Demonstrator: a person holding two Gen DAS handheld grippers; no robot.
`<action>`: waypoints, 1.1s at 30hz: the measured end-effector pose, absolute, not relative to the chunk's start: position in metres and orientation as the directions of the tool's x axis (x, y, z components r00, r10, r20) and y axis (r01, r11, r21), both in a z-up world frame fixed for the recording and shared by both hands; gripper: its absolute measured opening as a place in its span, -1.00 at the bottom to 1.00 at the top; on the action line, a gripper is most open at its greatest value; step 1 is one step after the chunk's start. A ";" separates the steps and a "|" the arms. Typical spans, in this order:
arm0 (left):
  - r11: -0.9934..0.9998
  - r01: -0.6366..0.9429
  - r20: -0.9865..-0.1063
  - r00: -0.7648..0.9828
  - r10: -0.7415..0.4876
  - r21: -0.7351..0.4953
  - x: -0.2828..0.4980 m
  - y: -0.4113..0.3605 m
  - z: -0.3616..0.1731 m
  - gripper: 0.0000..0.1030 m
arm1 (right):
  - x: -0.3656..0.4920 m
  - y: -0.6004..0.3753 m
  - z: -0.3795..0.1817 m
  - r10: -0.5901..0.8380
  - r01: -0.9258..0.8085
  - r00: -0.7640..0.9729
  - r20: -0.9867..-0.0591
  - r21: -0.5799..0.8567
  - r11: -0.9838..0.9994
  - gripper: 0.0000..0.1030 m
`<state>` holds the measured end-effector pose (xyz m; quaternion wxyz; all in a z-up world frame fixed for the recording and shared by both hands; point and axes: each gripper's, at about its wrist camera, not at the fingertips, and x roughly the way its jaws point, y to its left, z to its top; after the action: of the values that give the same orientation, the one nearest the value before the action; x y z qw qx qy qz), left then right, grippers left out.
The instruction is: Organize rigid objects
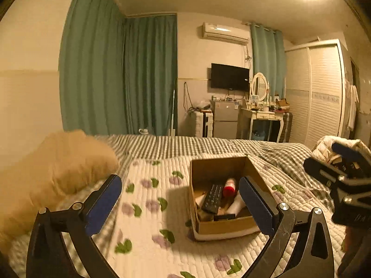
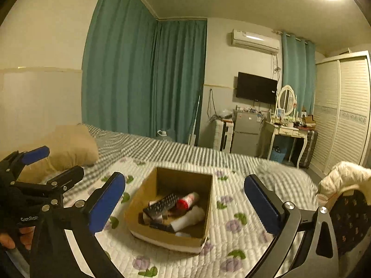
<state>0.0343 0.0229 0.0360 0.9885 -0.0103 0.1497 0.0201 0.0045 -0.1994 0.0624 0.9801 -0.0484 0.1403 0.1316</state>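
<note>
An open cardboard box (image 1: 251, 175) (image 2: 143, 195) sits on the quilted bed. Inside lie a black remote control (image 1: 211, 198) (image 2: 162, 205), a bottle with a red cap (image 1: 229, 187) (image 2: 188, 201), a white tube (image 2: 190, 219) and other small items. My left gripper (image 1: 183, 206) is open and empty, held above the bed with the box just inside its right finger. My right gripper (image 2: 185, 205) is open and empty, its fingers spread either side of the box, held above it. Each gripper shows at the edge of the other's view: the right one (image 1: 334, 162) and the left one (image 2: 51, 162).
The bed has a white floral quilt (image 1: 162, 220) and a grey checked sheet (image 1: 185, 146). A tan pillow (image 1: 55, 169) lies at the left. A white jacket (image 2: 345, 176) lies at the right. A dressing table (image 2: 287, 129), a fridge and a wardrobe stand beyond the bed.
</note>
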 end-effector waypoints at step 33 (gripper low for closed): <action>0.999 -0.053 -0.329 0.943 0.049 -0.003 0.031 0.033 -0.002 1.00 | 0.023 -0.201 0.008 0.148 -0.191 0.908 -0.391 -0.074 0.979 0.99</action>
<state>0.0310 0.0326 -0.0021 0.9857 -0.0057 0.1666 0.0257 0.0233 -0.2009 0.0077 0.9753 -0.0552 0.1955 0.0868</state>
